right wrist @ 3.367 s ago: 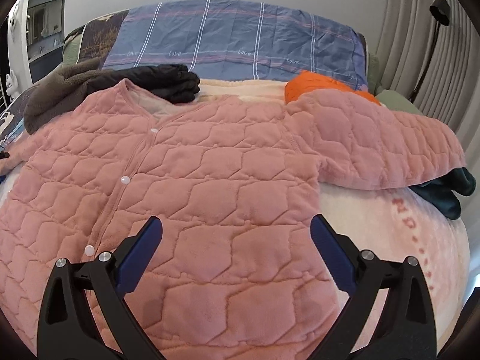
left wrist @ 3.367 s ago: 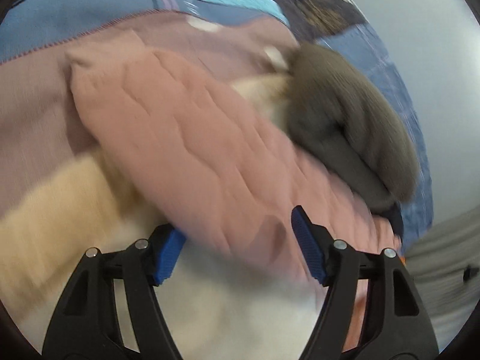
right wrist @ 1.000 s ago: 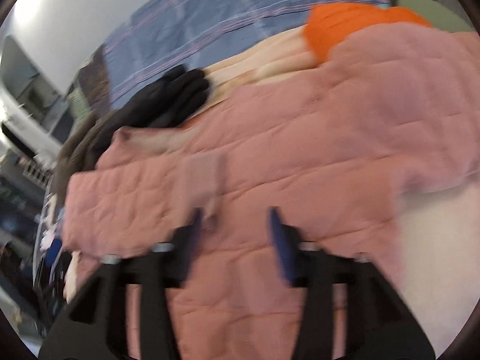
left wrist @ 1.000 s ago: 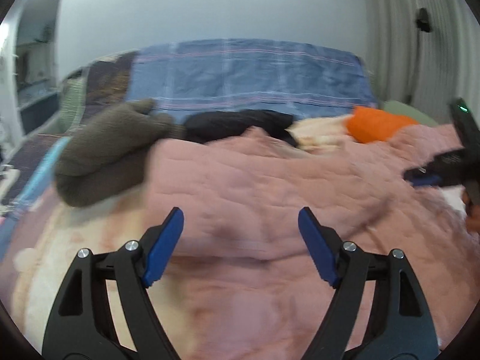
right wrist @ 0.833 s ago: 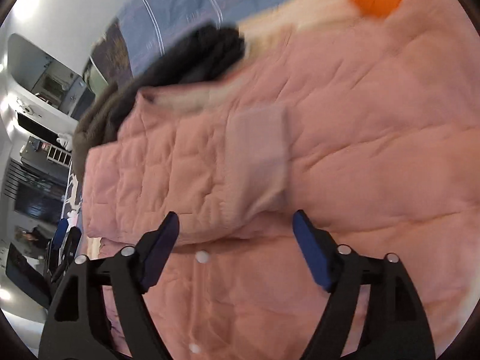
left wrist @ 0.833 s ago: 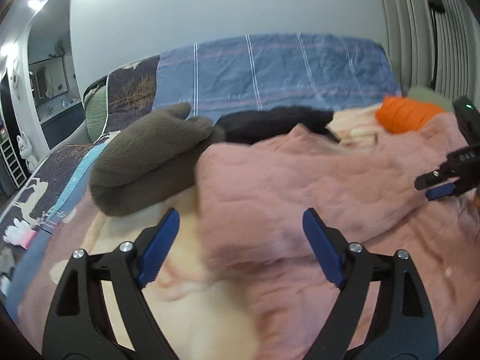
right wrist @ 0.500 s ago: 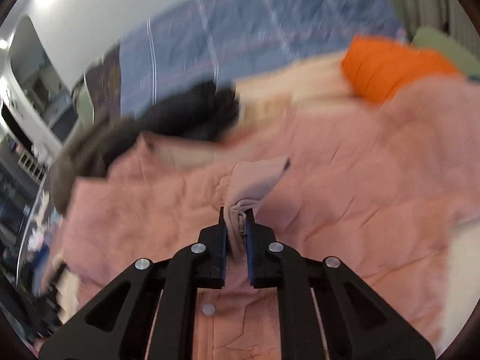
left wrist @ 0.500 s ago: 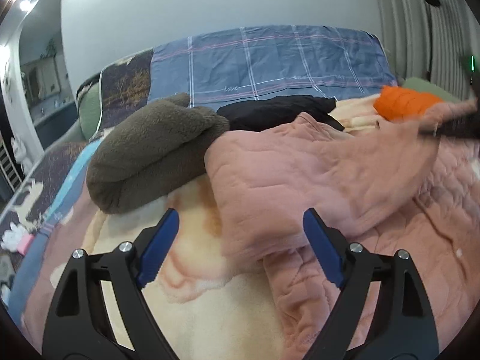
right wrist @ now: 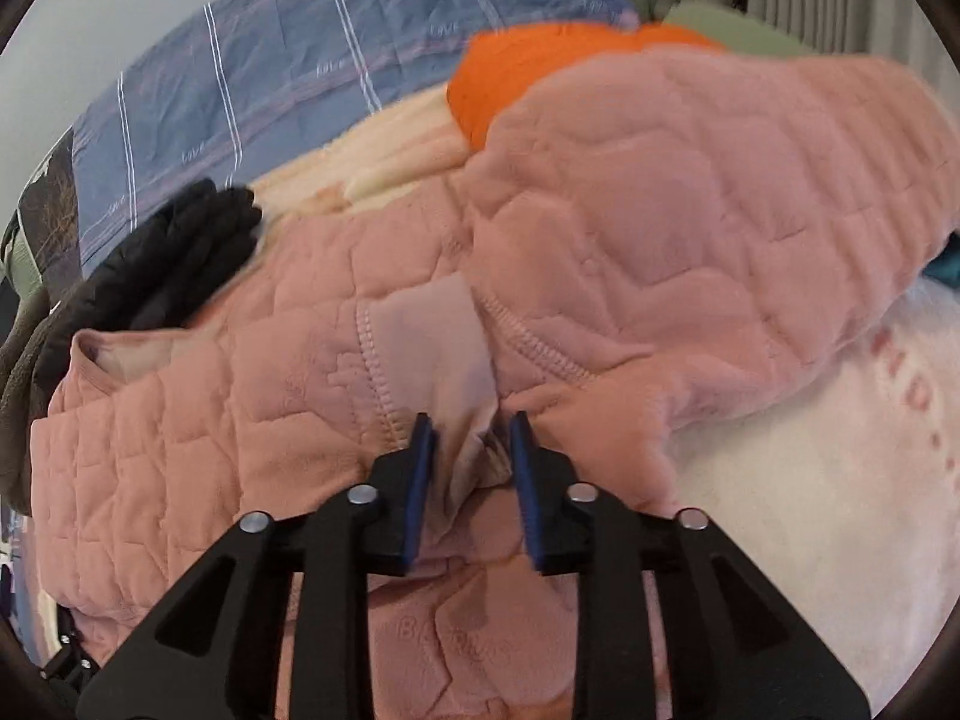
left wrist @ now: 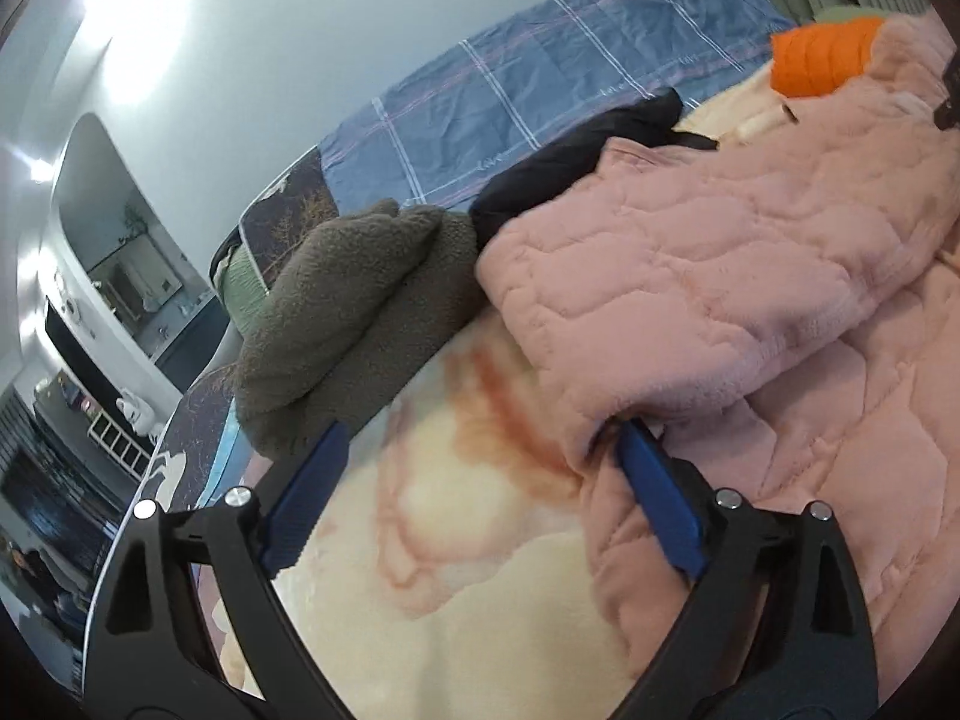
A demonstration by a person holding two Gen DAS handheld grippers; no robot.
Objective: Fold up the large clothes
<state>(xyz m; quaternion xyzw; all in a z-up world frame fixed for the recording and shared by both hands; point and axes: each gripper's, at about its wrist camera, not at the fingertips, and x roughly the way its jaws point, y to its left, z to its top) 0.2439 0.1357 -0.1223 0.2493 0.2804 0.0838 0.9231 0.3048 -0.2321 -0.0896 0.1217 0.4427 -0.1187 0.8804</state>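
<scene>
With the right gripper opening off the sleeve cuff at frame centre and the left gripper widening, empty, beside the pink jacket, the folded sleeve could slide back open.

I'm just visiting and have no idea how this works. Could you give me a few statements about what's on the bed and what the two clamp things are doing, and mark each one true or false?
1. The pink quilted jacket has one sleeve folded across its front. True.
2. The orange garment lies in the left gripper. False: it sits at the far side of the bed, and that gripper's jaws are opening over the cream blanket.
3. The cuff of the folded sleeve sits between the right gripper's pads. True; its jaws are opening.
4. The brown fleece garment lies on top of the jacket. False: it lies beside it.
5. A black garment lies near the jacket's collar. True.
</scene>
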